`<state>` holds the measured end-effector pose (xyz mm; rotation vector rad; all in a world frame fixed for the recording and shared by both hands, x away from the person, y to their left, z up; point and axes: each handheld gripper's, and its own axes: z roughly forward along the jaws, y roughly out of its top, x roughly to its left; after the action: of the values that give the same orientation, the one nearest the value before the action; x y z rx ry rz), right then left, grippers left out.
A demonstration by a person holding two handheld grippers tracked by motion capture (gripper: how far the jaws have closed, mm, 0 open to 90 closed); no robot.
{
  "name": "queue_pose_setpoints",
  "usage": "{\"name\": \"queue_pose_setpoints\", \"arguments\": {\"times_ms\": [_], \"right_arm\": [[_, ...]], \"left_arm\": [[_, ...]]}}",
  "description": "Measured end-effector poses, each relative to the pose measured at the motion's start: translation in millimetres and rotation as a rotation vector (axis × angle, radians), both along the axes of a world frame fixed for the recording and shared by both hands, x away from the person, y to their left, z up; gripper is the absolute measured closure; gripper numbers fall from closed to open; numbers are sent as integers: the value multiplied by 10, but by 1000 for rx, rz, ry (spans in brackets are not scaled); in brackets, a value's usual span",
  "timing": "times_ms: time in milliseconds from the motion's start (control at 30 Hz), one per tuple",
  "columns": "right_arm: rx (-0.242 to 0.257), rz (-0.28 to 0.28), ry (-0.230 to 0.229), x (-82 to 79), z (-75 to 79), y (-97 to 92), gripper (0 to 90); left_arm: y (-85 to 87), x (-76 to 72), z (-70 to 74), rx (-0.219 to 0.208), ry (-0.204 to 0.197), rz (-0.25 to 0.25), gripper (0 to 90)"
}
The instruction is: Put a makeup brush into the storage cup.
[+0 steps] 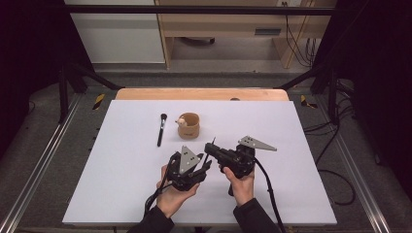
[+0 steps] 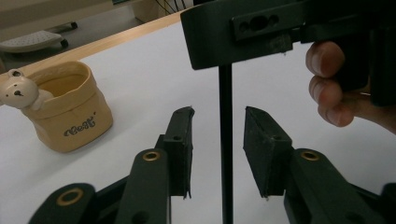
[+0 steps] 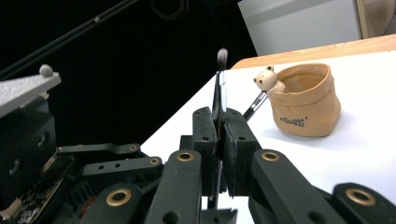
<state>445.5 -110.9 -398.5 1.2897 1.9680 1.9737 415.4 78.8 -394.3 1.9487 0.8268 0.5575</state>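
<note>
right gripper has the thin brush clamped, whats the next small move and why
Probably carry the thin makeup brush toward the bear pot and lower it in. The right gripper is shut on its handle, the left gripper stands open around it without pressing, and the pot sits open-topped nearby.

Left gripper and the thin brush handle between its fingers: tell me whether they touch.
Apart. The left gripper view shows the left gripper with white table visible on both sides of the brush handle, so neither of its fingers presses it.

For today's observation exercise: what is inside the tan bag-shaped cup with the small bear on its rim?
The tan bag-shaped cup shows a bare inner wall and nothing rising above its rim. Its front wall hides the bottom.
</note>
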Motion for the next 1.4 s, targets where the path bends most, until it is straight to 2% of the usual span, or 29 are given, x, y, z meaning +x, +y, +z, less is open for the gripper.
{"name": "queue_pose_setpoints", "arguments": {"times_ms": [433,767,1133,1200,1267,1400], "right_arm": [[-13,19,-12,-20,8,36,852],[-16,17,-24,-27,9,47,848],[-25,-6,-62,-51,44,-10,662],[-46,-11,-72,-65,65,-47,598],[-54,-14,-80,-64,69,-57,579],[-111,-29,-110,-86,102,-145,488]], "left_arm": [[-22,11,51,-20,-6,-3,831],[-7,16,57,-20,-1,3,847],[74,54,60,-14,-8,31,847],[106,70,61,-18,-5,37,846],[142,83,65,-20,-6,46,846],[222,107,81,-27,-10,63,846]]}}
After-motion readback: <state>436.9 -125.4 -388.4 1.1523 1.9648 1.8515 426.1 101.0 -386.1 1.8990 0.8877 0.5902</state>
